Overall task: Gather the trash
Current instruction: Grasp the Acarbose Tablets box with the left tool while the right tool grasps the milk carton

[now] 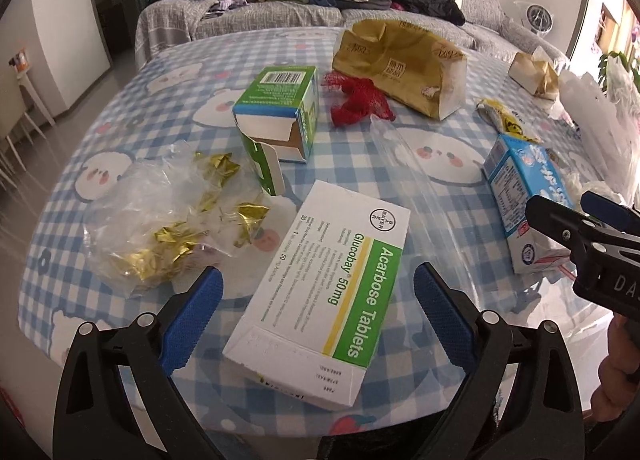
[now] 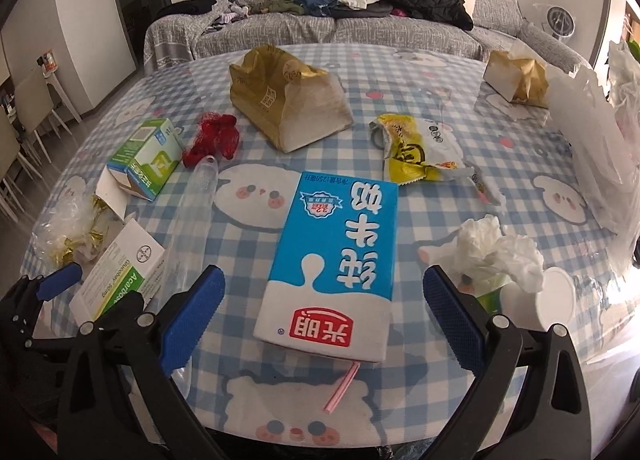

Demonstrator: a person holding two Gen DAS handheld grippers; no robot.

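A white and green tablet box point(image 1: 320, 292) lies flat on the checked tablecloth, and my left gripper point(image 1: 316, 320) stands open around its near end. A blue and white milk carton point(image 2: 332, 260) lies flat in the right wrist view, with my right gripper point(image 2: 324, 316) open on either side of its near end; a pink straw point(image 2: 342, 388) pokes out below it. The same milk carton point(image 1: 524, 204) shows at the right of the left wrist view, behind the right gripper point(image 1: 576, 220). Neither gripper holds anything.
Scattered on the table point(image 2: 256, 412): an opened green box point(image 1: 280, 116), red netting point(image 1: 356, 100), a gold paper bag point(image 2: 288, 104), a clear bag with gold wrappers point(image 1: 168, 228), a yellow snack wrapper point(image 2: 420, 152), crumpled tissue point(image 2: 500, 252), a white lid point(image 2: 556, 296), a white plastic bag point(image 2: 592, 140). A sofa with clothes stands behind.
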